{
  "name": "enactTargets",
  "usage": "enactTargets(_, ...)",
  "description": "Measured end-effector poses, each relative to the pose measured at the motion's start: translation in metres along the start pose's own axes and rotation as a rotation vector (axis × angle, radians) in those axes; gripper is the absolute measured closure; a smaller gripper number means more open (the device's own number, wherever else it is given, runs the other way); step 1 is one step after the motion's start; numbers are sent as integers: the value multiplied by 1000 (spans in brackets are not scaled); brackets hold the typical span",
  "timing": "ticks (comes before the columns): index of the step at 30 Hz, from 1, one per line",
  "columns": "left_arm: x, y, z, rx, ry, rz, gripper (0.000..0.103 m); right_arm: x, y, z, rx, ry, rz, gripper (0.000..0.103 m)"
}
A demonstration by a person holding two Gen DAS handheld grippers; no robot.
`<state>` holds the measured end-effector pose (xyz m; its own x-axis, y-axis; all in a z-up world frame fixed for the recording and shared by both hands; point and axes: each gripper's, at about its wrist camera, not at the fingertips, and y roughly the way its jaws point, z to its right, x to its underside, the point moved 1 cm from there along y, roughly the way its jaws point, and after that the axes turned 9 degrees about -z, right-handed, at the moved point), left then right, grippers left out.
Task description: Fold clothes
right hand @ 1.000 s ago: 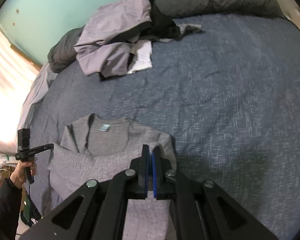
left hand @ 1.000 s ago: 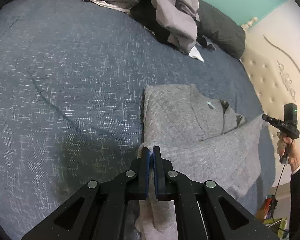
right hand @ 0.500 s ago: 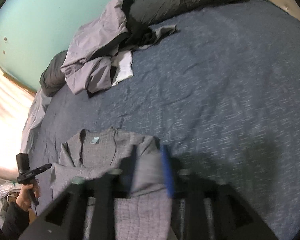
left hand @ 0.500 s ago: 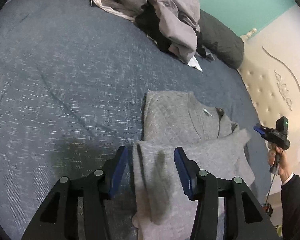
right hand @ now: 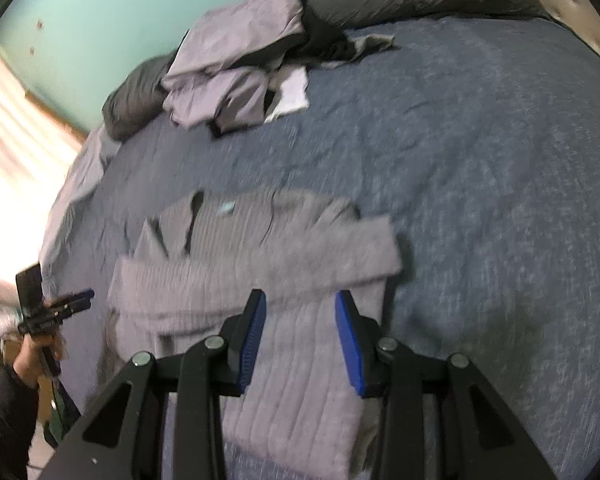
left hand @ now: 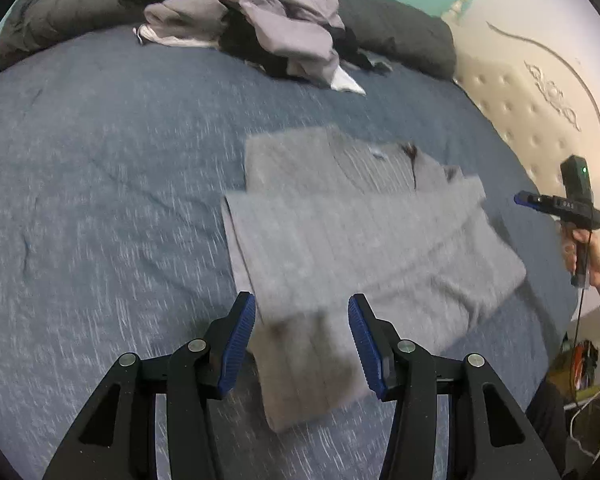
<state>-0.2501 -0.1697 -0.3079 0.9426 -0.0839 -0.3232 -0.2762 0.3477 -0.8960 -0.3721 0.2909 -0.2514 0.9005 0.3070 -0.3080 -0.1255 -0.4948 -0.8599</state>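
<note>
A grey knit sweater [left hand: 340, 232] lies on the blue bed cover, its lower part folded up across the chest below the collar. It also shows in the right wrist view [right hand: 260, 264]. My left gripper [left hand: 302, 336] is open and empty, just above the sweater's near edge. My right gripper [right hand: 300, 336] is open and empty, above the sweater's other side. Each view shows the other gripper held in a hand at the bed's edge: the right gripper [left hand: 520, 199], and the left gripper [right hand: 85, 297].
A heap of unfolded grey, black and white clothes [left hand: 276, 36] lies at the back of the bed against dark grey pillows [left hand: 396, 40]. The blue bed cover [left hand: 100, 184] spreads wide to the left. A cream tufted headboard [left hand: 532, 112] stands at the right.
Both grippers were shut on the sweater's hem a second ago. They opened, let the folded part drop onto the chest, and drew back and up from it.
</note>
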Motion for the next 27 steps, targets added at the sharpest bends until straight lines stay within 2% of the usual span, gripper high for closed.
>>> enactTargets(5,23,18,9,-80,64,-51,50,17,10,-5,21,3,-38,66)
enactTargets(11,31,30,8,-113,63,-32,51,29,11,-3,20,6,-35,66)
enactTargets(21,16,40,-8,-72,7,-24,88,35,25,9,66,17,-49,66)
enactTargets(24,9,38,-11,-58,0,-15,93,35,30,11,76,11,-56,66)
enactTargets(27,3,35,-11,-56,1,-3,93,34,32,13,79,14,-55,66)
